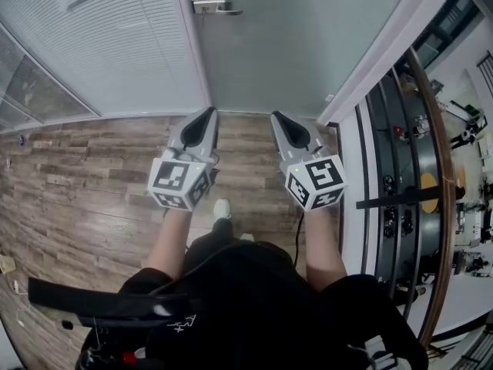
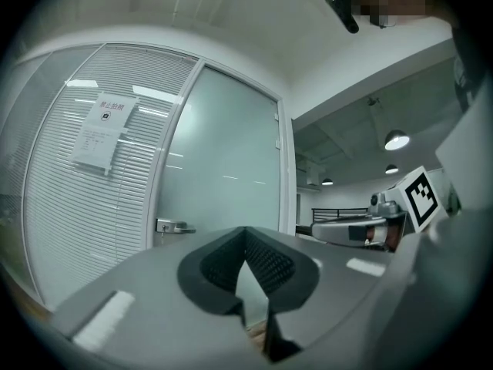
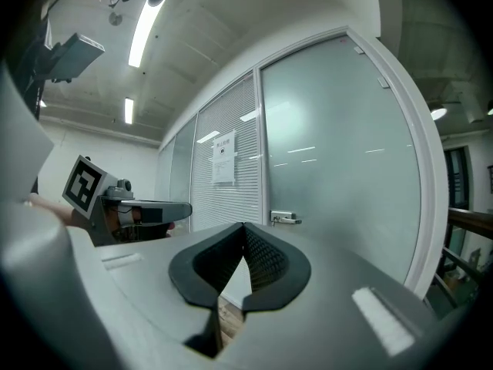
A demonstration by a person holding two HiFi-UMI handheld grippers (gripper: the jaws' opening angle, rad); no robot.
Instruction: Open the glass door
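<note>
Wood floor [image 1: 77, 176] | door [image 1: 293, 45] shut, handle [image 1: 216, 7] untouched | left gripper [image 1: 206, 114] and right gripper [image 1: 277, 117] are held level toward it for the reach, jaws closed, empty

Head view looks steeply down at the floor [image 1: 92, 176]. Both gripper views face the door [image 2: 223, 153] from nearby, sharing its handle [image 3: 285, 219].
</note>
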